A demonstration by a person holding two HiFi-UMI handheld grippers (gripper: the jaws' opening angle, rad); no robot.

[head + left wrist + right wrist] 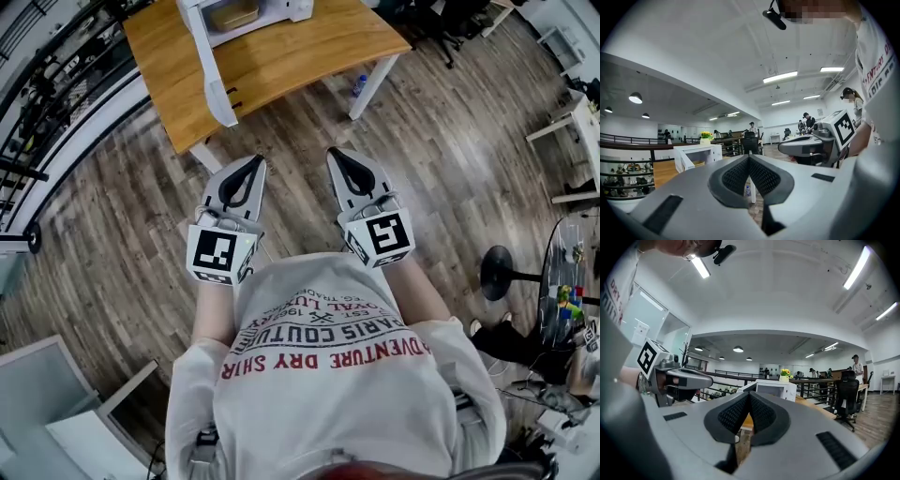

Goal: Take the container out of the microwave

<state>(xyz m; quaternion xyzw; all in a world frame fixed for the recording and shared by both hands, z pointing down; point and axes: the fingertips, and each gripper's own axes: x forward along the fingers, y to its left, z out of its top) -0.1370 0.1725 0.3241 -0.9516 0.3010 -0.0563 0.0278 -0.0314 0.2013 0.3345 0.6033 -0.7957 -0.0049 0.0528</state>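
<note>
A white microwave (246,13) stands on the wooden table (291,58) at the top of the head view, its door (212,73) swung open toward me. A tan container (234,14) sits inside it. Both grippers are held level in front of the person's chest, well short of the table. My left gripper (255,160) is shut with nothing in it, and so is my right gripper (334,152). In the left gripper view the left gripper (749,156) points at the microwave (696,154). The right gripper (749,393) also faces the microwave (773,389).
A water bottle (358,86) lies on the wooden floor beside a white table leg (375,82). A dark railing (52,98) runs along the left. An office chair base (497,272) and a cluttered desk (567,300) are at the right, a white cabinet (56,412) at lower left.
</note>
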